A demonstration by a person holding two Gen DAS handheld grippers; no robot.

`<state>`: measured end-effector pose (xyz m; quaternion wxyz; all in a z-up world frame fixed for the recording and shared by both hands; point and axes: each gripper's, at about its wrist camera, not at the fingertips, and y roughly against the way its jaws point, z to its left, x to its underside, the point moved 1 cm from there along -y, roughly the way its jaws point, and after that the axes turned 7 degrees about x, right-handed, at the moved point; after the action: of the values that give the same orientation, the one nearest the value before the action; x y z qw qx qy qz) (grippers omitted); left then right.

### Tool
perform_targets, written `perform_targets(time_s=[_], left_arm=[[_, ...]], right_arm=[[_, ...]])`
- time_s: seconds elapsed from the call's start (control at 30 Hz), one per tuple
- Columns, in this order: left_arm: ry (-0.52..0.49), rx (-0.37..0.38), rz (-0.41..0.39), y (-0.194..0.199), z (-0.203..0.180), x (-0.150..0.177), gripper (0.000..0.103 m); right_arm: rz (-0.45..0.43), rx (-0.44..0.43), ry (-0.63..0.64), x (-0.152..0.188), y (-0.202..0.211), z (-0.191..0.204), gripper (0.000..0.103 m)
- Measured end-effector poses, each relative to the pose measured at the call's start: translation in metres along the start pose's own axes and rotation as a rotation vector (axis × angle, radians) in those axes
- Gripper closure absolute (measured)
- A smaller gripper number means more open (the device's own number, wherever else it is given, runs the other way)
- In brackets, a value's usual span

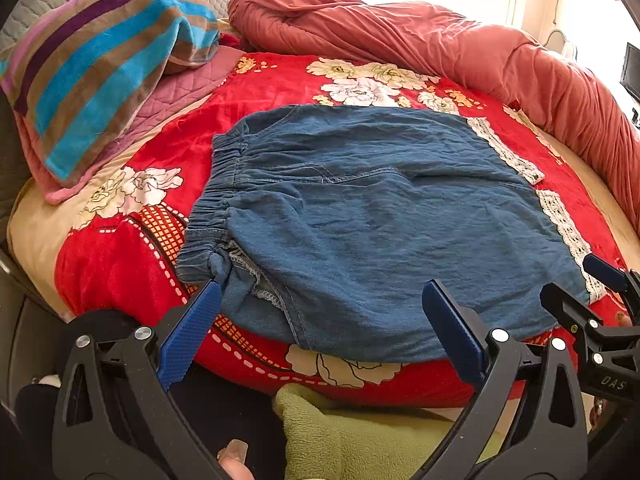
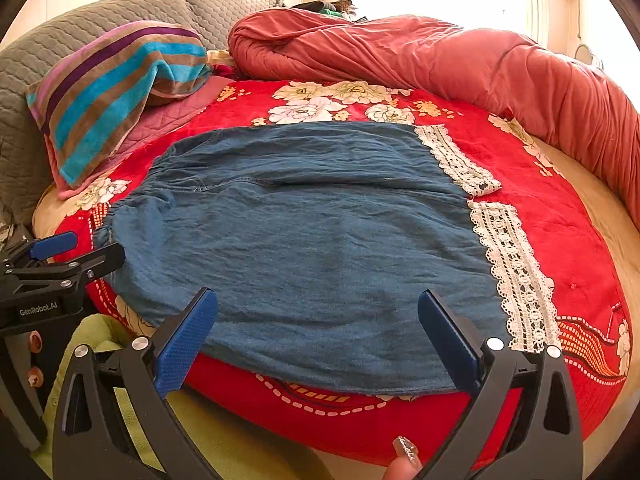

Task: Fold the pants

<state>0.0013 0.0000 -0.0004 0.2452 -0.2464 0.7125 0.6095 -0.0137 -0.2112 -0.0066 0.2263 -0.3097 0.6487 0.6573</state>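
— Closest to the lens, what do the tongs look like?

— Both stand wide apart with nothing between the blue pads. The left gripper (image 1: 320, 312) hangs over the near edge of the denim pants (image 1: 360, 216), its left pad just beside the bunched corner of the elastic waistband (image 1: 208, 208), though whether it touches cannot be told. The right gripper (image 2: 318, 320) hovers over the near hem of the same pants, toward the lace trim (image 2: 516, 268) at the right.

— Can each see the other?

— Yes. The right gripper pokes in at the right edge of the left view, and the left one shows at the left edge of the right view, near the waistband.

— Where do the pants lie?

— Spread flat on a red floral blanket (image 2: 540, 216), waistband to the left, the two lace-edged leg ends to the right, with an inner seam turned out near the waistband corner.

— And farther out?

— A striped towel (image 1: 100, 72) over a pink quilted pillow (image 1: 160, 100) lies at the far left, a rolled salmon-red duvet (image 2: 440, 60) along the far and right side, and a green fleece cloth (image 1: 360, 436) sits below the near edge. A painted fingernail (image 2: 406, 448) shows at the bottom.
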Motion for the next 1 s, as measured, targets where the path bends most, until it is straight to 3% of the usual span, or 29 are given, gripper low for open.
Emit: perform_targets(time_s=[1.0], left_arm=[[0.007, -0.02, -0.005, -0.0001, 0.0071, -0.0041, 0.008]], right_arm=[[0.003, -0.013, 0.001, -0.0019, -0.0028, 0.0042, 0.004]])
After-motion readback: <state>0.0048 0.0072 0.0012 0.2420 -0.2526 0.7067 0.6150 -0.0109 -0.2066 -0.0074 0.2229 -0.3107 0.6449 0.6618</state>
